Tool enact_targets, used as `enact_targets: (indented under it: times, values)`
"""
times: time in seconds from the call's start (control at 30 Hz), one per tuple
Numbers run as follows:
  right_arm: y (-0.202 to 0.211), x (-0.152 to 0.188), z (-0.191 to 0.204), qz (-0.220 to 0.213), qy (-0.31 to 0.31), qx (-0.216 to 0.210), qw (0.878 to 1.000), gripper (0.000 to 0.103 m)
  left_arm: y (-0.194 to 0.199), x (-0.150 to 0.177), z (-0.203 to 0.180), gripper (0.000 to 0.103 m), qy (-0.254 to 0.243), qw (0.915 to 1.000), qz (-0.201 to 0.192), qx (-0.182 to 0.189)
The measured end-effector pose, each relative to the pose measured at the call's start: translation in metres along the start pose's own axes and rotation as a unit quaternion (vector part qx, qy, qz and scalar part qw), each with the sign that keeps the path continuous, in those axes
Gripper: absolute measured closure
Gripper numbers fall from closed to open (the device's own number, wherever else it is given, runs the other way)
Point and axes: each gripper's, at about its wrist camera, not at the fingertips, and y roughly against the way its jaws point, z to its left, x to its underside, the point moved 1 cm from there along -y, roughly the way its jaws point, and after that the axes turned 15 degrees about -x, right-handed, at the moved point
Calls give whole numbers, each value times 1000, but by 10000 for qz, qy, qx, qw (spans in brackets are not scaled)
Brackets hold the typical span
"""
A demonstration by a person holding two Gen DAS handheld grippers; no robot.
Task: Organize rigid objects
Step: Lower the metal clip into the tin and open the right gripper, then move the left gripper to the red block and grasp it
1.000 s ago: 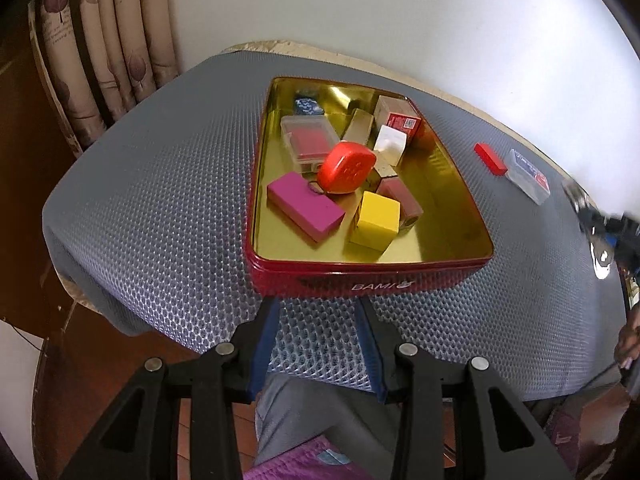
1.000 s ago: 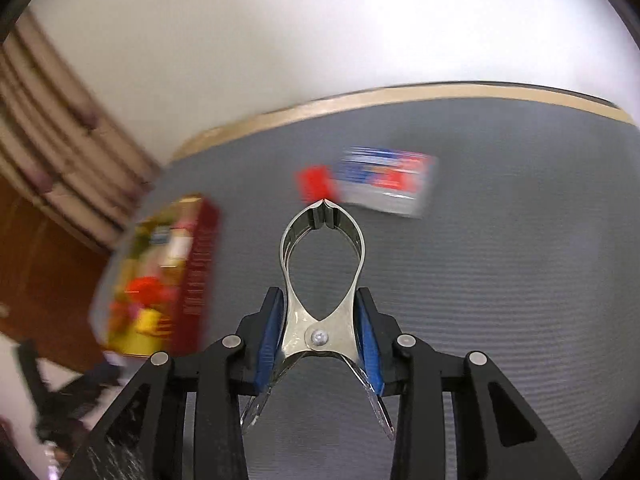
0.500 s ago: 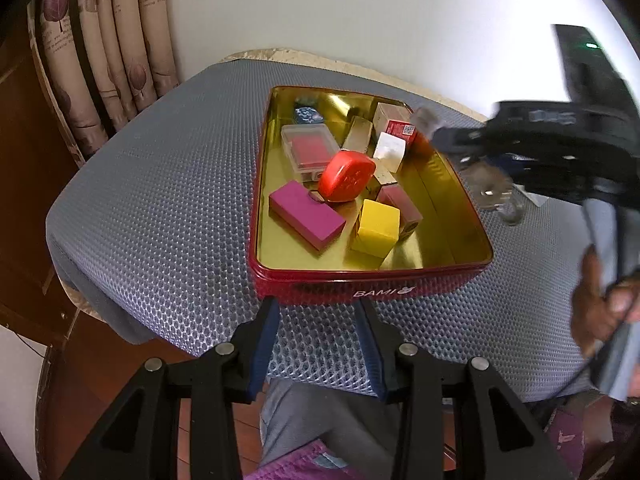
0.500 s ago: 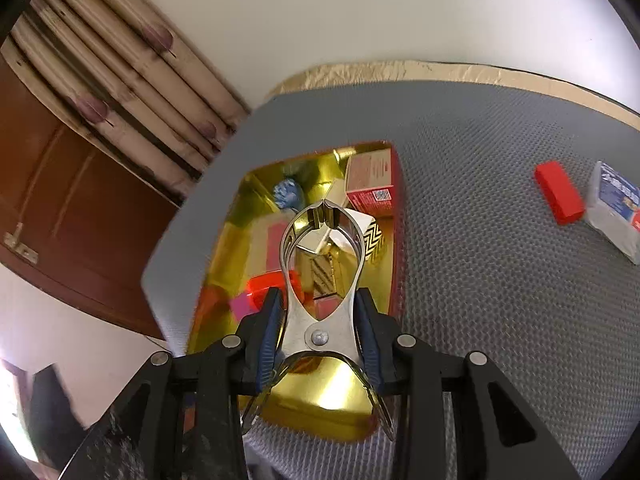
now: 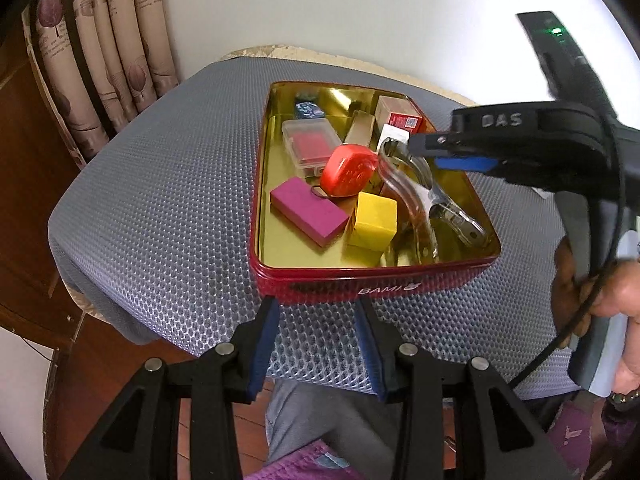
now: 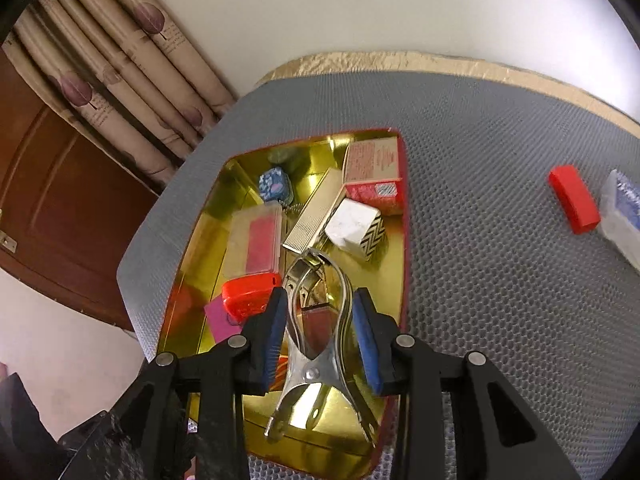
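A red tin [image 5: 360,276] with a gold inside sits on the grey honeycomb mat. It holds a magenta block [image 5: 308,212], a yellow cube [image 5: 374,220], a red tape measure [image 5: 348,170], a clear case [image 5: 308,146] and small boxes. My right gripper [image 6: 320,328] is shut on a shiny metal spring clamp [image 6: 316,356], which hangs over the tin's right half [image 6: 406,208] with its nose low among the boxes. From the left wrist view the clamp [image 5: 404,188] slants down into the tin under the right gripper [image 5: 436,152]. My left gripper [image 5: 316,344] is open and empty just before the tin's front wall.
A red block [image 6: 574,198] and a clear plastic case [image 6: 622,212] lie on the mat right of the tin. A person's hand [image 5: 608,292] holds the right gripper's handle. Curtains [image 5: 120,40] and a wooden door [image 6: 60,208] stand at the left; the mat's edge drops off in front.
The right gripper carried the clamp left, from over the mat near the red block to over the tin, then sank a little. It came into the left wrist view. The left gripper stayed put.
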Motion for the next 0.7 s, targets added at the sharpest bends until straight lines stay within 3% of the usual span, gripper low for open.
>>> enact_targets:
  times: [0.1, 0.2, 0.27, 0.33, 0.47, 0.53, 0.7]
  values:
    - [21, 5, -5, -320, 39, -9, 9995, 70, -1, 1, -1, 63, -36, 10000, 19, -12]
    - [47, 15, -21, -623, 80, 280, 9976, 69, -2, 2, -2, 63, -57, 10000, 36, -30]
    - [64, 25, -39, -769, 232, 823, 9934, 67, -2, 2, -2, 63, -72, 10000, 35, -33]
    - [77, 34, -58, -808, 322, 1335, 9872, 56, -3, 3, -5, 63, -93, 9999, 45, -56]
    - [112, 58, -113, -865, 283, 2395, 9666, 50, -2, 5, -10, 63, -200, 9997, 37, -97]
    - [130, 70, -143, -852, 177, 2888, 9534, 34, 0, 6, -13, 63, -280, 9995, 0, -139]
    - [174, 93, -204, -887, 6, 4089, 9082, 26, 19, 5, -24, 63, -519, 9982, -311, -53]
